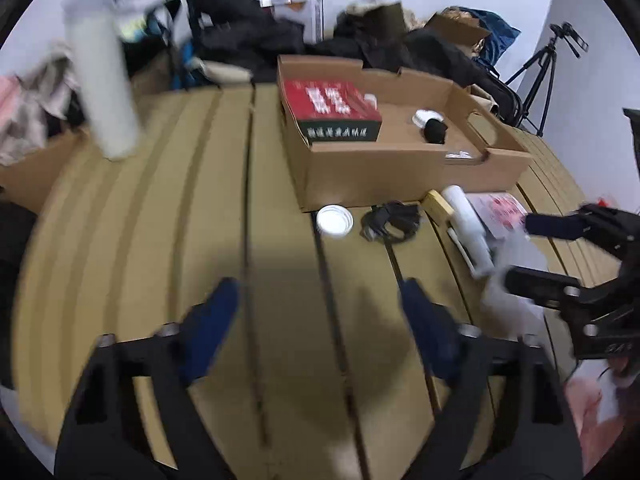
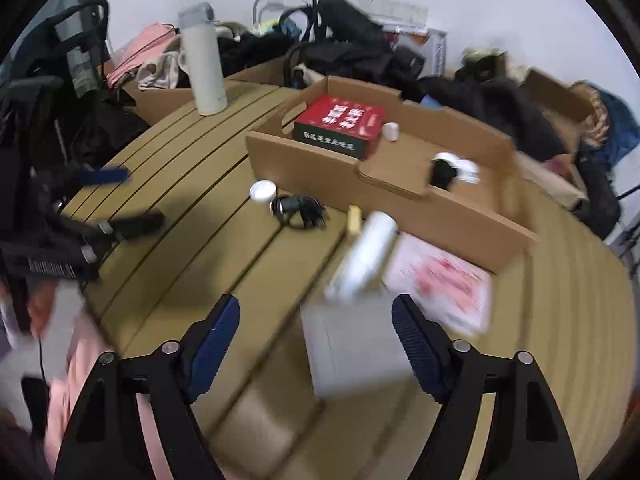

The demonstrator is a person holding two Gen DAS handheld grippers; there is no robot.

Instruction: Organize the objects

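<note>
A cardboard tray (image 1: 372, 178) (image 2: 304, 160) on the table holds a red box (image 1: 332, 110) (image 2: 340, 124), a small white item and a black item (image 1: 434, 130) (image 2: 442, 172). In front of it lie a white lid (image 1: 334, 221) (image 2: 263, 191), a black cable bundle (image 1: 392, 220) (image 2: 298, 208), a yellow block (image 1: 438, 204), a white bottle (image 1: 468, 224) (image 2: 366, 256), a red-printed packet (image 2: 440, 280) and a blurred white box (image 2: 352, 348). My left gripper (image 1: 320, 300) is open over bare table. My right gripper (image 2: 316, 320) (image 1: 520, 248) is open with the white box between its fingers.
A tall white flask (image 1: 102, 80) (image 2: 202, 60) stands at the table's far left. Clothes, bags and boxes (image 2: 360, 52) pile up behind the table. A tripod (image 1: 544, 72) stands at the far right by the wall.
</note>
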